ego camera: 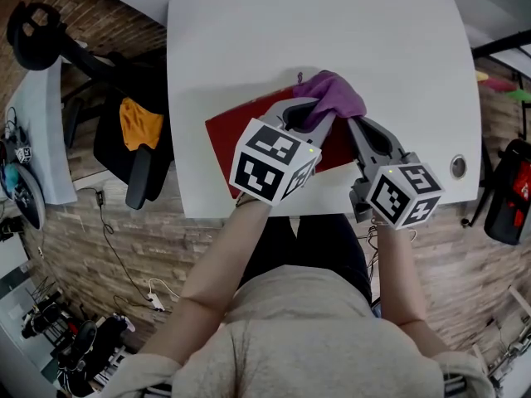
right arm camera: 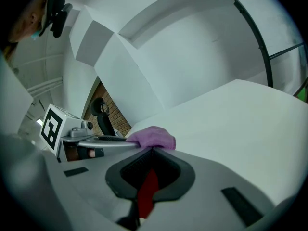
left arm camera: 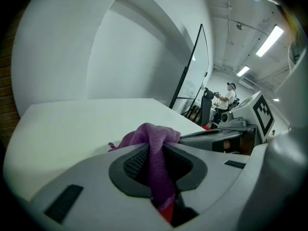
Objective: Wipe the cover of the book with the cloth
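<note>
Now my left gripper (ego camera: 309,116) is clamped on the cloth (ego camera: 333,94), which bunches past its tip above the book (ego camera: 222,139). My right gripper (ego camera: 352,124), closed and empty, sits just beside the cloth, over the book.

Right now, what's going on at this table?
A person at a white table holds a hand-held gripper in each hand. The left hand-held gripper is shut on a purple cloth, bunched at the far edge of a red book lying flat on the table. The right hand-held gripper is shut too, its tips at the cloth's edge; whether it pinches any cloth is unclear.
</note>
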`<state>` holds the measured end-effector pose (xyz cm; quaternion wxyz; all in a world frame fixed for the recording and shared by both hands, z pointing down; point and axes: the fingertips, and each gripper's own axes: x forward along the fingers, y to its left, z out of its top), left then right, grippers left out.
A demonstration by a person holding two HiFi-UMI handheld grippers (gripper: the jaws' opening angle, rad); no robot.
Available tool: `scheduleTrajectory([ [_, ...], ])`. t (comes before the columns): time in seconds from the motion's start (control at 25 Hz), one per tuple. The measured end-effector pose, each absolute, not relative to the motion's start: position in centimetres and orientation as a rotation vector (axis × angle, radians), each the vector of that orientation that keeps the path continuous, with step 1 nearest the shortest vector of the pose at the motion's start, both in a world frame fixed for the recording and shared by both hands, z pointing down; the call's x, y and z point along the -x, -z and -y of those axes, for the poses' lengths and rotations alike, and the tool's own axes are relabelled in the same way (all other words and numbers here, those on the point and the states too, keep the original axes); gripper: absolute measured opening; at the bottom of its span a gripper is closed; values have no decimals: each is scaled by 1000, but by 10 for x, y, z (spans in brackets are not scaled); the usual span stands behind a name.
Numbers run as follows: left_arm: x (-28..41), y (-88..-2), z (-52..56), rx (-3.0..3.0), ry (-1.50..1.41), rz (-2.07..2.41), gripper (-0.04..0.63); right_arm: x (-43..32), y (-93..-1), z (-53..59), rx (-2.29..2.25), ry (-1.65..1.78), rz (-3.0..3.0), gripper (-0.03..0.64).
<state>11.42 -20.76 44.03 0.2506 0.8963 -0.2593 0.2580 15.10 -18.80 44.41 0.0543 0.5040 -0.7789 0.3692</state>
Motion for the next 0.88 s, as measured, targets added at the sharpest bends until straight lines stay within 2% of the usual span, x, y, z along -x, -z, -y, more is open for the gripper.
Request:
scheduleTrajectory([
  [0.88,-59,-440,200,-2426,-733,703,80,-132,-436,187,-1586,-955,2263,23],
])
